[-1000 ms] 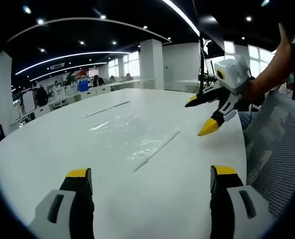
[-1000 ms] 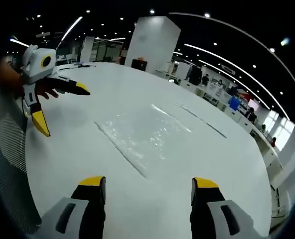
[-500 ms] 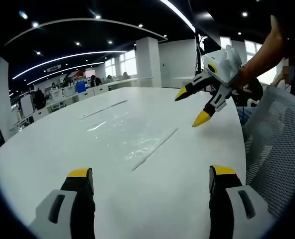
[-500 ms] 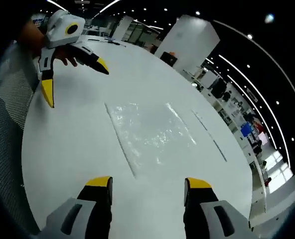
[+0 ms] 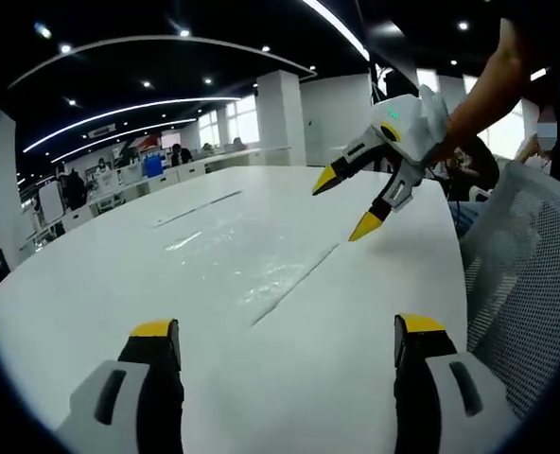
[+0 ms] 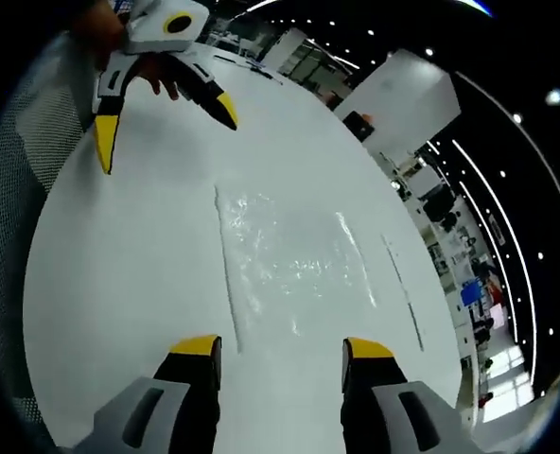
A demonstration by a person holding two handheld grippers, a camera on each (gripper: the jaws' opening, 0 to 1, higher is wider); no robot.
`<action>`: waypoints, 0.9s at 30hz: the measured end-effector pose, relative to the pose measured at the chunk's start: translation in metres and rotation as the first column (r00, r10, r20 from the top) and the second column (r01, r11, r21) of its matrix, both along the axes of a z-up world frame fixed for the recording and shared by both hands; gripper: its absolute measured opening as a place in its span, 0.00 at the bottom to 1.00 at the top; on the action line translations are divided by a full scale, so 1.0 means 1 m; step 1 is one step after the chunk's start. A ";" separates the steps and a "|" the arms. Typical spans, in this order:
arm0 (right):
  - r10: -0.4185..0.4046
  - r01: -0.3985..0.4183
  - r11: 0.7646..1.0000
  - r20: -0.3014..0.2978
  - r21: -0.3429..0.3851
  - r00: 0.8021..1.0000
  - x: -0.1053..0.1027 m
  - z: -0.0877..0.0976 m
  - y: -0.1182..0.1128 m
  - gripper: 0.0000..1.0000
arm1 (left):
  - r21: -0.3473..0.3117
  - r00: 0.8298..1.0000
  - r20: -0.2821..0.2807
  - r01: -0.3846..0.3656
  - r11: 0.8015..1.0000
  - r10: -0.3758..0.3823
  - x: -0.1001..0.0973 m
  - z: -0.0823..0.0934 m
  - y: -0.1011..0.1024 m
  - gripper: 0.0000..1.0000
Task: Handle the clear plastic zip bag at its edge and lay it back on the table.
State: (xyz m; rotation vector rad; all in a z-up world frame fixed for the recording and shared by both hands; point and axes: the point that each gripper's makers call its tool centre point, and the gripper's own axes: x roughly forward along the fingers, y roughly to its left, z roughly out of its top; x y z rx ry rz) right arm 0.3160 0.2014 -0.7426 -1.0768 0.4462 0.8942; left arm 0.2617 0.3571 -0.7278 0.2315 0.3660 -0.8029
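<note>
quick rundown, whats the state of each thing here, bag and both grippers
zip bag: lying flat on the table, nothing gripping it
left gripper: open, jaws wide apart, holding nothing, above the table near the bag's near edge
right gripper: open, holding nothing, above the table with jaws pointing at the bag's near edge

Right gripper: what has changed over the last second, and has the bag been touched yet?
The right gripper, jaws open, has moved in across the table toward the near edge of the clear zip bag, which now lies just ahead of its jaws in the right gripper view. Nothing has been gripped. The bag lies flat as before, and the left gripper stays open and off it.
</note>
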 end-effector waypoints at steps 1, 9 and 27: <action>0.014 -0.014 1.000 0.003 -0.012 1.000 0.001 -0.003 0.001 0.46 | -0.002 1.000 0.000 -0.002 1.000 0.002 0.001 -0.001 0.001 0.91; 0.037 -0.037 0.998 0.004 -0.044 0.999 0.005 -0.008 0.005 0.39 | -0.004 1.000 -0.001 -0.016 1.000 0.016 0.003 -0.001 0.005 0.88; 0.147 -0.138 0.976 0.041 -0.167 0.988 0.013 -0.023 0.014 0.26 | 0.008 1.000 0.000 -0.010 1.000 0.010 0.002 -0.002 0.001 0.82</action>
